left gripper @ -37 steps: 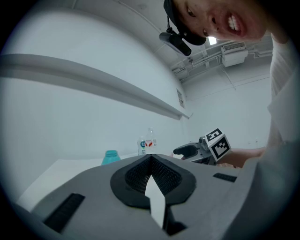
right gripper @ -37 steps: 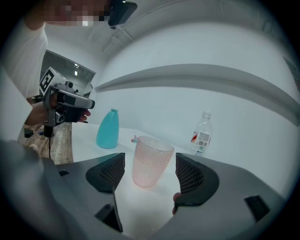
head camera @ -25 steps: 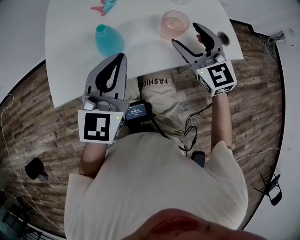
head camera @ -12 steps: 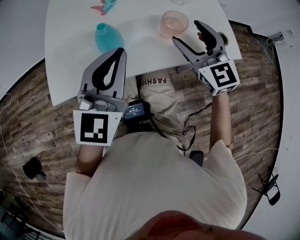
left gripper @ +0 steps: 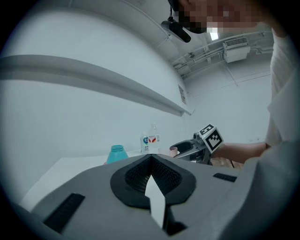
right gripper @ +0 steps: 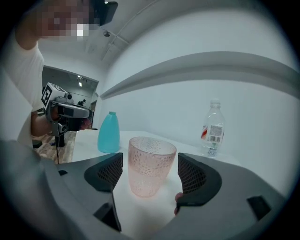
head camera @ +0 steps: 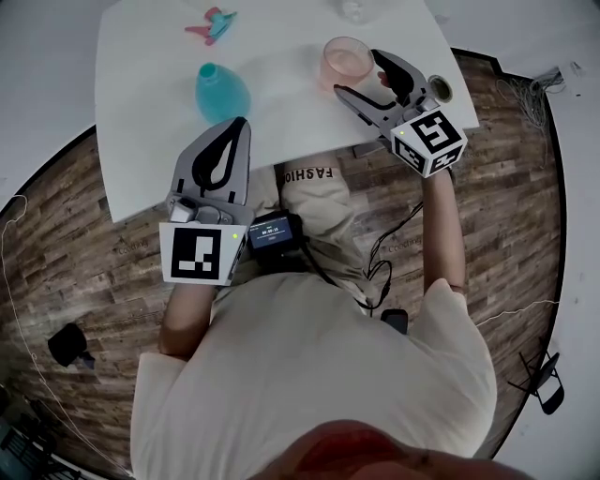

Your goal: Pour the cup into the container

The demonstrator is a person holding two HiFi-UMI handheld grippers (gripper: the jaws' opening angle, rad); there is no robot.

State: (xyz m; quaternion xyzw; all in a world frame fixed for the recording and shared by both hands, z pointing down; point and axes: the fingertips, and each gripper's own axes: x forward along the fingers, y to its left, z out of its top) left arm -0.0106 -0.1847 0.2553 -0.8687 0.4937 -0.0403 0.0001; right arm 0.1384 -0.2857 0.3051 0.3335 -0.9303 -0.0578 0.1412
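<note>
A pink dimpled cup (head camera: 348, 58) stands upright on the white table (head camera: 150, 112). My right gripper (head camera: 361, 75) is open, and the cup (right gripper: 151, 164) stands between its pads (right gripper: 108, 172) with a gap on each side. Its jaws have just been opening. A teal narrow-necked container (head camera: 222, 91) stands to the cup's left, also visible as the teal container (right gripper: 109, 133) beyond the cup. My left gripper (head camera: 231, 133) is shut and empty at the table's near edge, just short of the container (left gripper: 116, 153).
A clear water bottle (right gripper: 213, 129) stands at the back of the table, behind the cup. Pink and teal clips (head camera: 212, 22) lie at the far side. A small round ring (head camera: 442, 89) sits at the table's right edge. Wooden floor surrounds the table.
My right gripper has moved in toward the pink cup, so its jaws now stand on either side of it. The left gripper has stayed about where it was.
</note>
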